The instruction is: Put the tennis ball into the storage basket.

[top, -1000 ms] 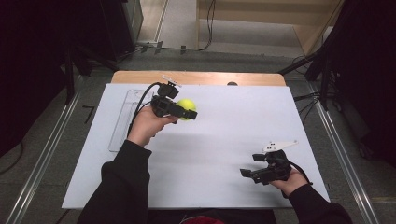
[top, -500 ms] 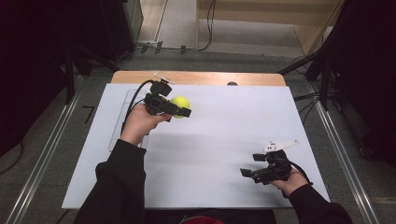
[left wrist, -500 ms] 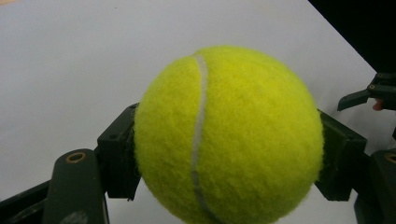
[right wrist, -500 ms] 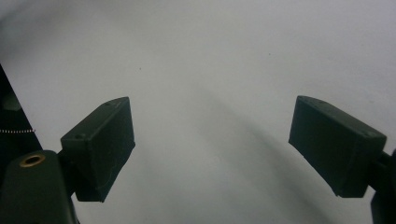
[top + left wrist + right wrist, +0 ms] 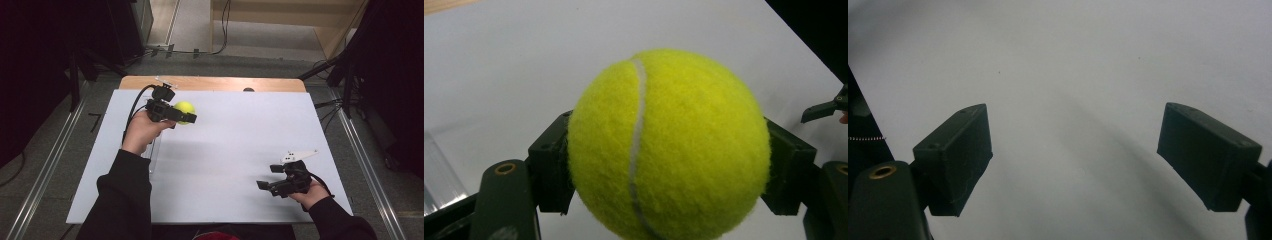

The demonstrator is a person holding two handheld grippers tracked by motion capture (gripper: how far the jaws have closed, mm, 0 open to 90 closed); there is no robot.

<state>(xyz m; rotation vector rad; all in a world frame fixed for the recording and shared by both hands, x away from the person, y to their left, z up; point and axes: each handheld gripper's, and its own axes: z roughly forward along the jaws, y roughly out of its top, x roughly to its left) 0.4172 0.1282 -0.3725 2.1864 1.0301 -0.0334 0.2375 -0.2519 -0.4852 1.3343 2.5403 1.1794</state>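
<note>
Carried by the left gripper (image 5: 186,117), the tennis ball (image 5: 184,111) is drifting leftward and toward the far edge of the white table sheet (image 5: 240,150) compared with the earlier frames, while the right gripper (image 5: 264,186) is idling near the sheet's near right corner, its jaws standing wide apart around nothing. Seen along the left gripper view, both pads are pressing on the ball (image 5: 669,145) low on its sides, so the fuzzy sphere is likely sitting high in the grip and could be squeezing upward and rolling away if the hand tilts or jolts.
</note>
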